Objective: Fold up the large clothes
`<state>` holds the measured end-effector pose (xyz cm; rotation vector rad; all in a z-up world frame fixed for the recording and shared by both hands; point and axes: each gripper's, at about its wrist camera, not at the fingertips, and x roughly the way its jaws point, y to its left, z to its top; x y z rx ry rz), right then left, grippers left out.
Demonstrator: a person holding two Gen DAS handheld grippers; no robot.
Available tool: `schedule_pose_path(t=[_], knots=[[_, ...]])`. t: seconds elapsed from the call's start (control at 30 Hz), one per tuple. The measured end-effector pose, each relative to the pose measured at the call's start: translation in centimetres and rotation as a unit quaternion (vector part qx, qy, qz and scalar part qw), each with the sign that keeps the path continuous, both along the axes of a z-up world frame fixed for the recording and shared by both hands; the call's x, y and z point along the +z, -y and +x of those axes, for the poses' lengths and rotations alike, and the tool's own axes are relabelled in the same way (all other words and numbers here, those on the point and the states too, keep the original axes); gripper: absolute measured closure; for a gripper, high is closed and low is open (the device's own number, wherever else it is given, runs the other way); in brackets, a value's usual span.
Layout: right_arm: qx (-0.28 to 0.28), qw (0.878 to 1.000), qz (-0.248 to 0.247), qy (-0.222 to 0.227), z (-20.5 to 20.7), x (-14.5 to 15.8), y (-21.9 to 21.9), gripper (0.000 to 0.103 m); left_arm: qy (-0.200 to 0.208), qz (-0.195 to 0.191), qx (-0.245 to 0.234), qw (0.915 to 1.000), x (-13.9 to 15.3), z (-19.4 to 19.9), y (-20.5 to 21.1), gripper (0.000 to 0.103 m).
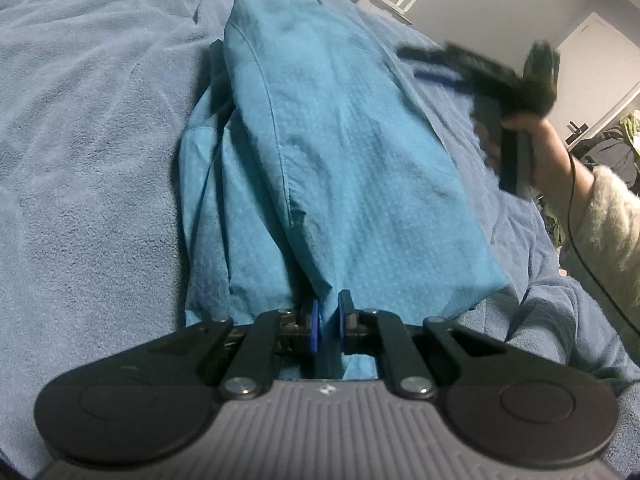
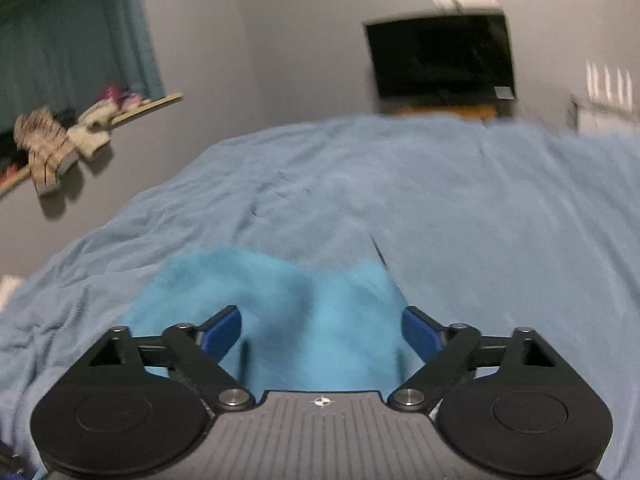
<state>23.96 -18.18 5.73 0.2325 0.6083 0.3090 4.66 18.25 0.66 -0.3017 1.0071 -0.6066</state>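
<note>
I am gripping the near hem of the teal garment with my left gripper; its blue pads are pinching a tuck of cloth at the bottom centre of the left wrist view. The garment is lying lengthwise up the middle of that frame on the pale blue blanket, already folded into a long narrow stack, with a seamed panel laid over the layers beneath.

My right gripper is standing with its jaws wide apart, and nothing is pressed between the pads, though blurred teal cloth is showing in the gap below them. In the left wrist view that gripper is hanging blurred at the upper right, over the garment's right edge, with my sleeve at the right border.

I judge the lengthwise folds done and the crosswise fold left, bringing one end over the other, then smoothing.

For edges: the right side is running straight from upper centre to lower right, while the left side is showing uneven layers peeking out at the middle left, which may need squaring. Room is generous: bare blanket is spreading across the whole left half of the left wrist view and the upper half of the right wrist view, up to a dark screen by the wall.
</note>
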Motion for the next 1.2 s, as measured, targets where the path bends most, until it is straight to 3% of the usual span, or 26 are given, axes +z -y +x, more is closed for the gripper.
schedule_pose_path(t=[0.1, 0.3, 0.4, 0.5, 0.57, 0.63, 0.73, 1.07, 1.17, 1.2], knots=[[-0.001, 0.992, 0.099, -0.074, 0.8, -3.3, 3.6, 0.011, -0.002, 0.002, 0.002, 1.0, 0.1, 0.0, 0.1, 0.099], [0.015, 0.946, 0.295, -0.136, 1.9, -9.8, 6.8, 0.005, -0.008, 0.002, 0.006, 0.9999, -0.4, 0.2, 0.3, 0.099], [0.036, 0.914, 0.364, -0.173, 3.2, -13.0, 6.5, 0.003, -0.015, -0.002, 0.006, 0.9999, -0.8, 0.4, 0.2, 0.099], [0.048, 0.907, 0.386, -0.159, 4.0, -14.6, 5.7, 0.003, -0.021, -0.008, 0.004, 0.9997, -1.3, 0.7, 0.1, 0.099], [0.04, 0.912, 0.384, -0.14, 4.2, -14.7, 5.2, 0.01, -0.024, -0.013, 0.003, 0.9996, -1.5, 0.9, 0.1, 0.099], [0.032, 0.92, 0.37, -0.123, 4.1, -13.9, 4.8, 0.028, -0.022, -0.017, 0.002, 0.9996, -1.6, 1.1, 0.1, 0.099], [0.034, 0.928, 0.354, -0.113, 4.7, -12.1, 5.0, 0.039, -0.008, -0.015, -0.005, 0.9998, -2.1, 1.7, 1.4, 0.099], [-0.025, 0.96, 0.275, -0.045, 11.3, -4.8, 11.2, 0.04, 0.072, -0.017, 0.034, 0.9967, -2.8, 6.9, 7.5, 0.099], [-0.047, 0.963, 0.262, -0.049, 13.1, -5.0, 13.2, 0.033, 0.083, -0.007, 0.042, 0.9956, -3.1, 8.0, 9.0, 0.099], [-0.061, 0.961, 0.26, -0.065, 13.7, -5.6, 13.7, 0.025, 0.086, -0.009, 0.04, 0.9954, -3.2, 8.1, 9.2, 0.099]])
